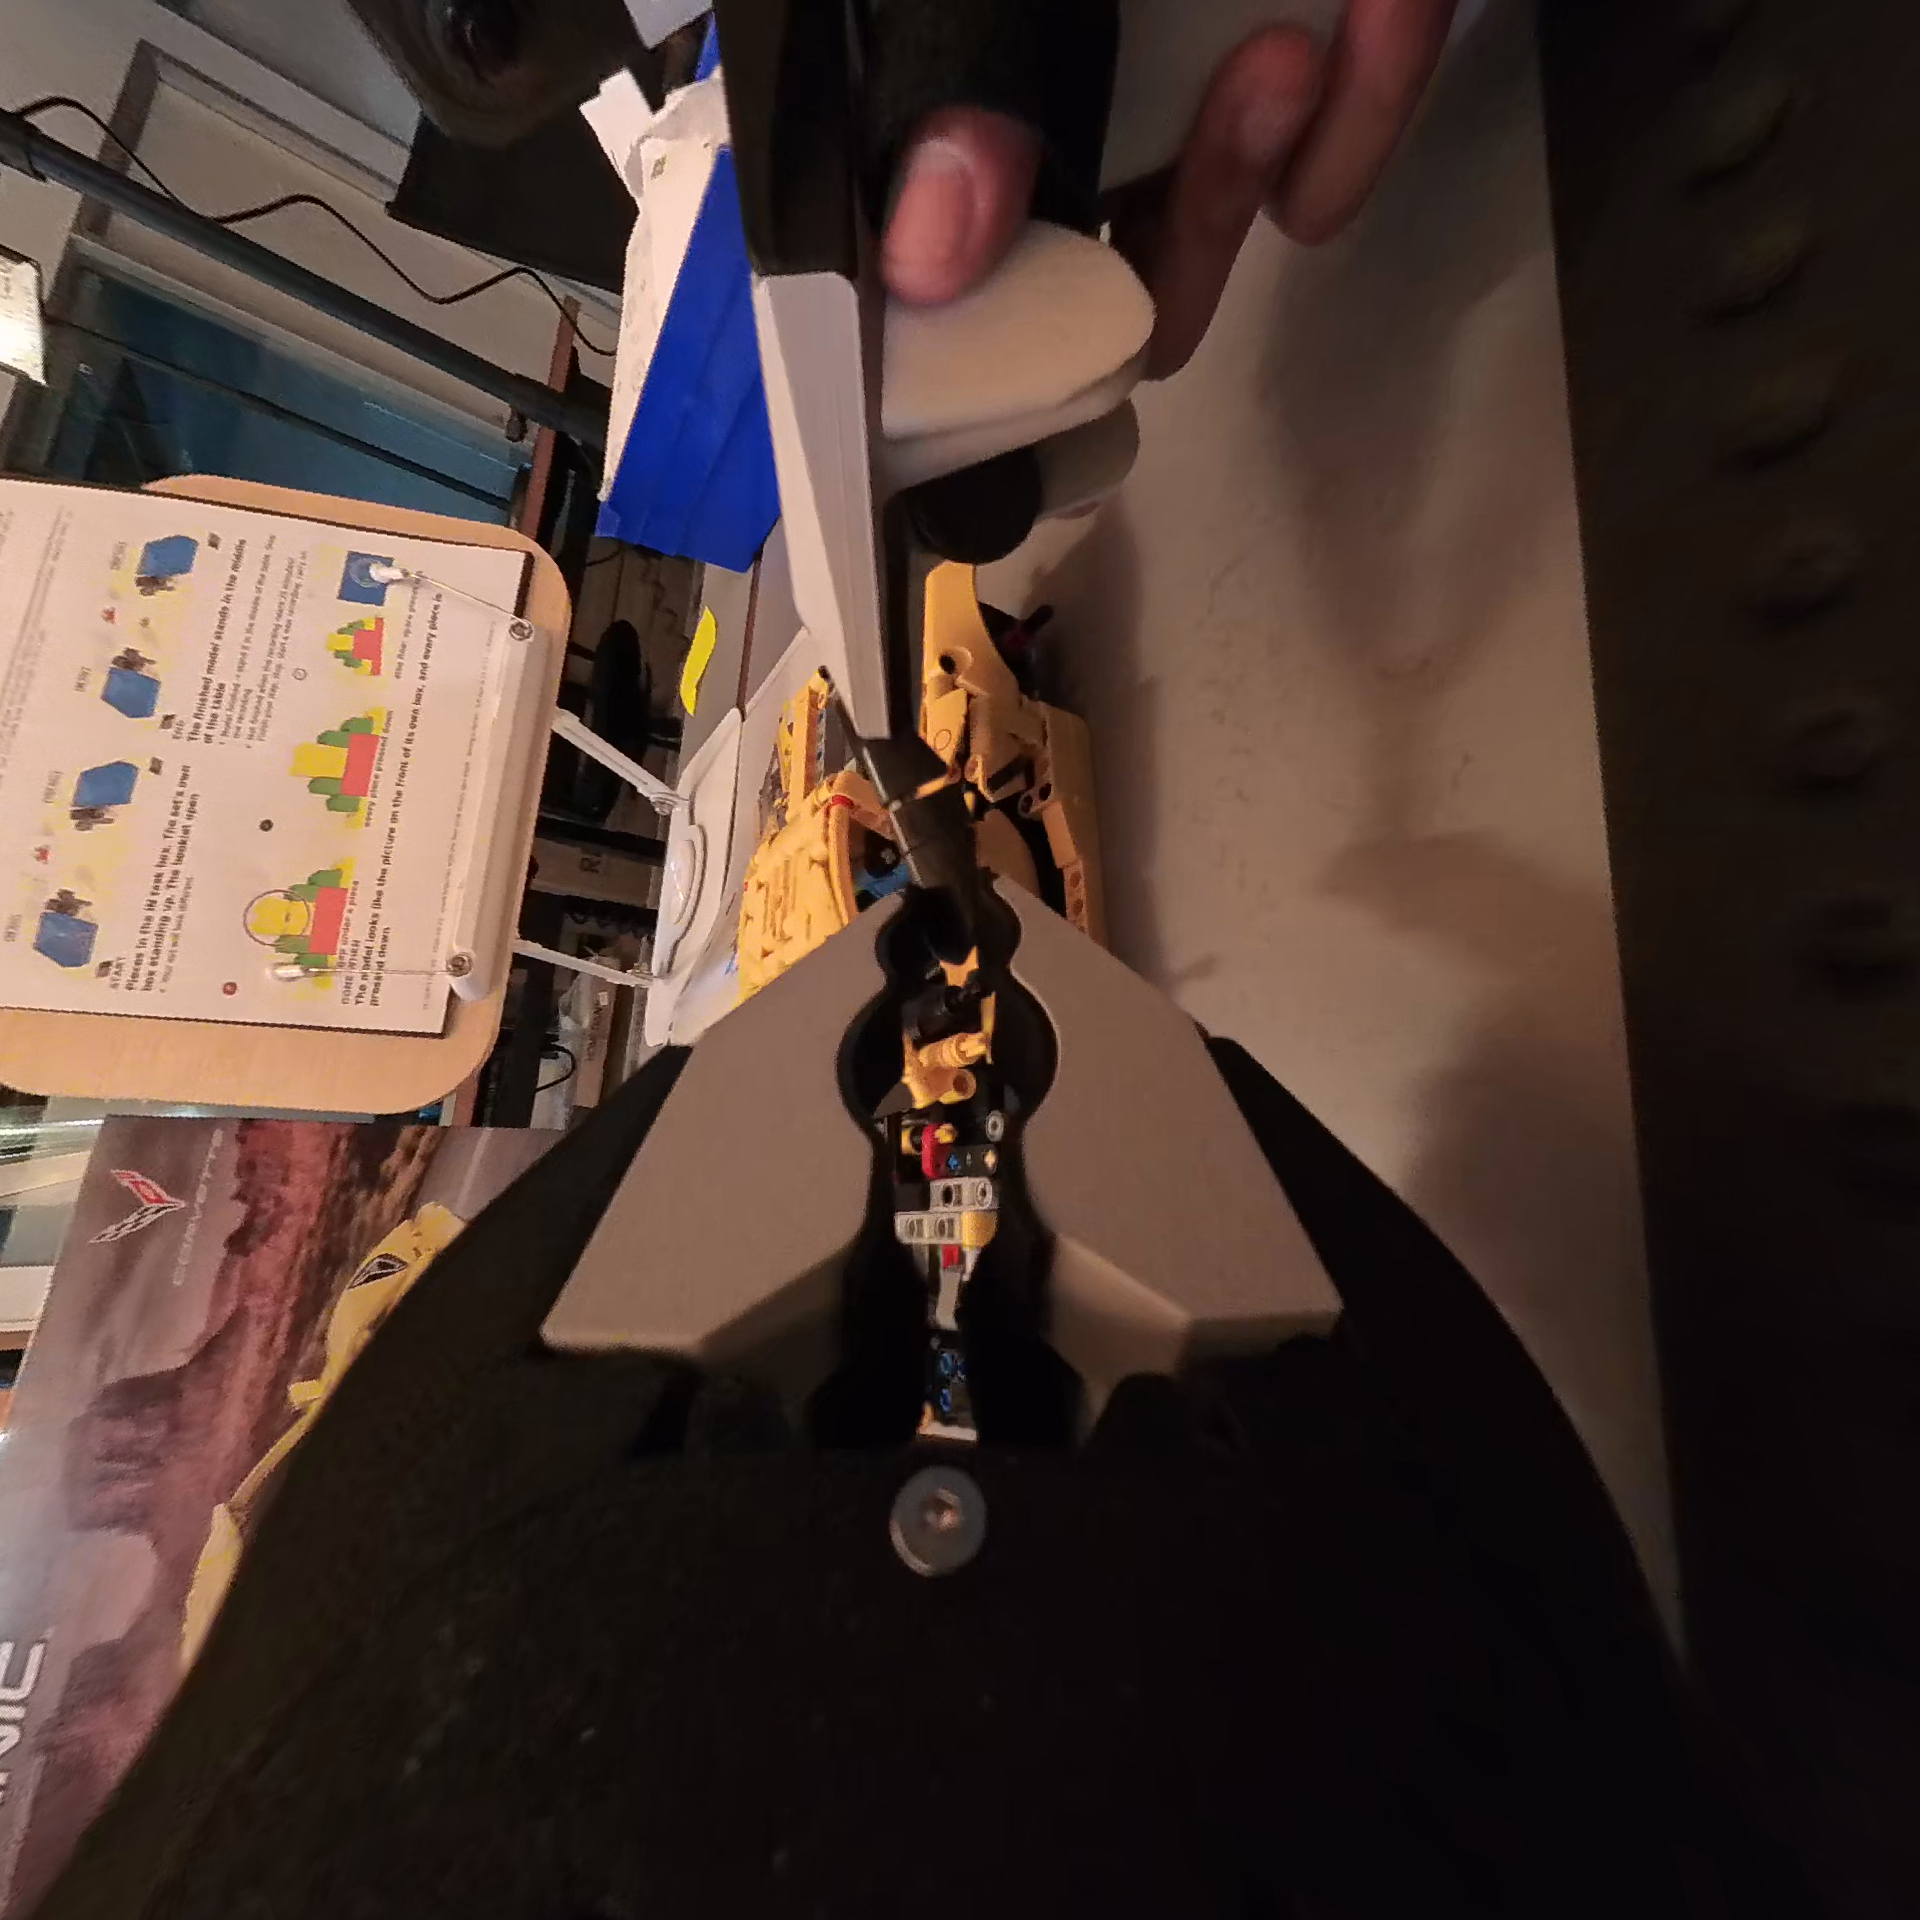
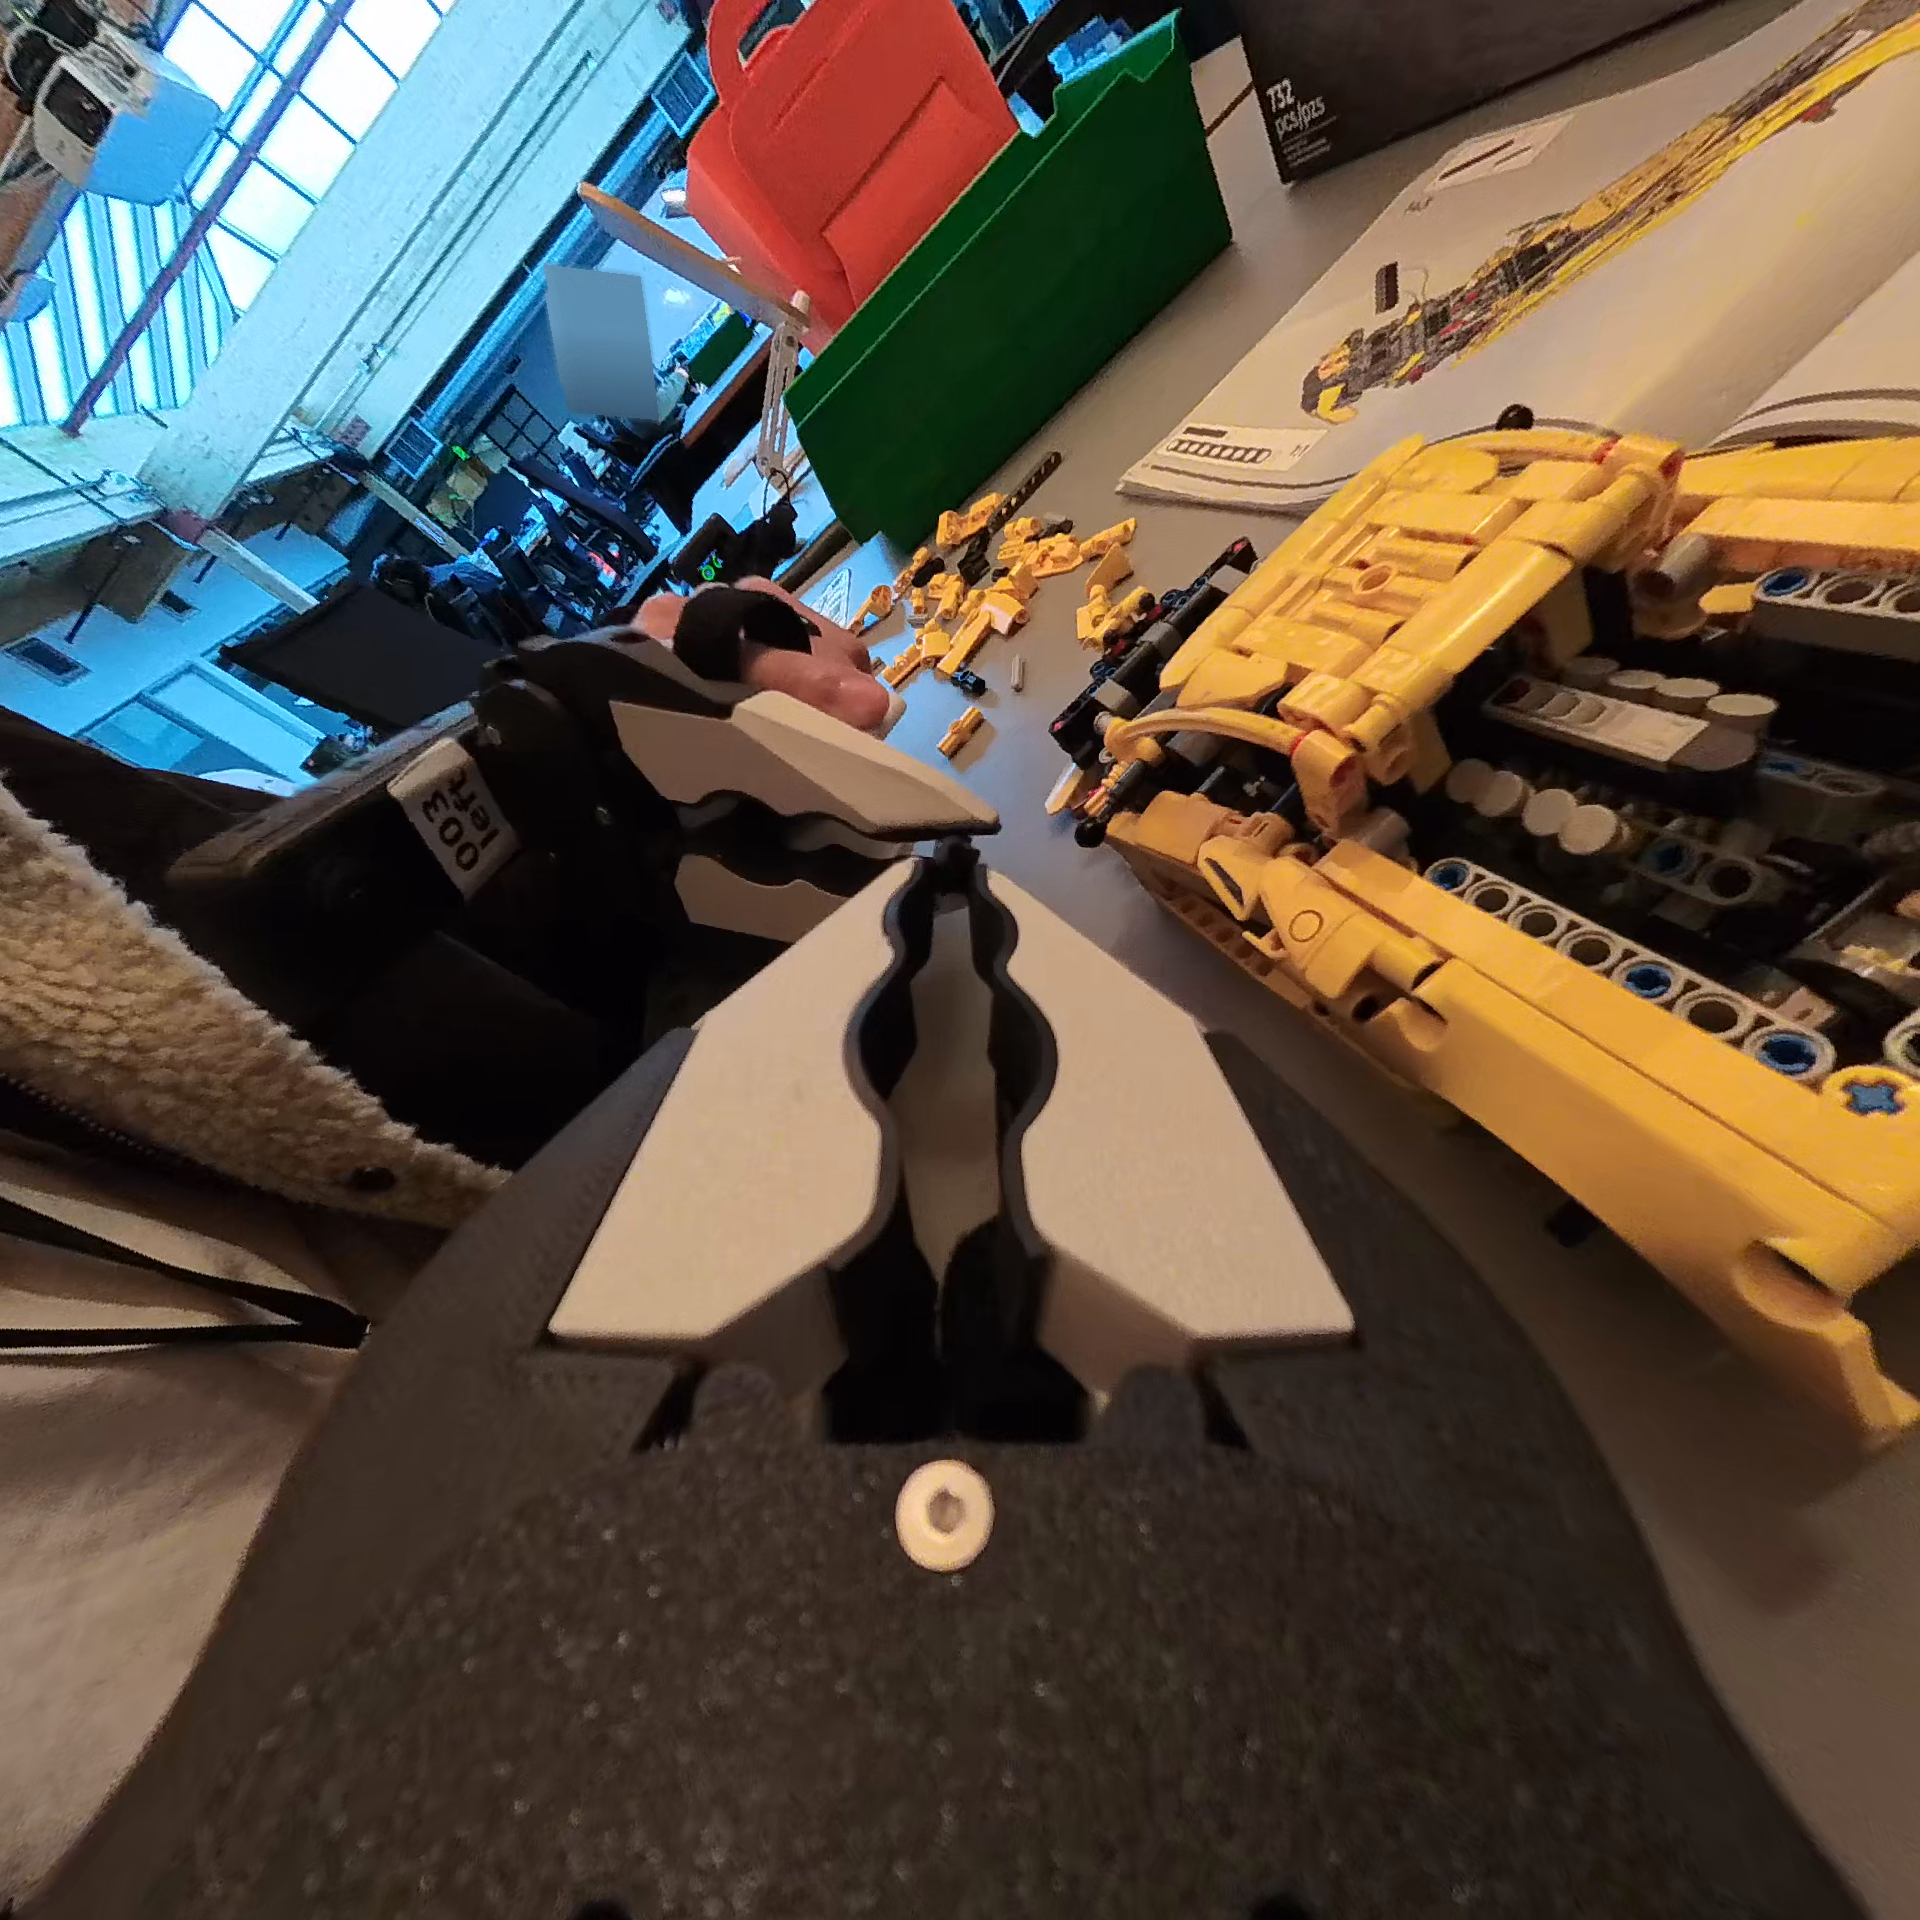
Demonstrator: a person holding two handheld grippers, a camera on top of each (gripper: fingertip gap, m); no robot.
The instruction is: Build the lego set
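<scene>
While tools (image 2: 948,868) meet, yellow car (image 2: 1455,790) beside, loose pieces (image 2: 997,592) beyond.

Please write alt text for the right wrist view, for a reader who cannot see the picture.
The right tool and the left tool meet tip to tip over a grey table, pinching a small black piece. To the right lies a half-built yellow Lego car, with loose yellow pieces and an open instruction booklet behind.

Printed writing on clipboard sheet (image 1: 260,769), set box (image 1: 156,1351), dark box (image 2: 1299,114), left hand-held gripper's tag (image 2: 454,821)
</scene>
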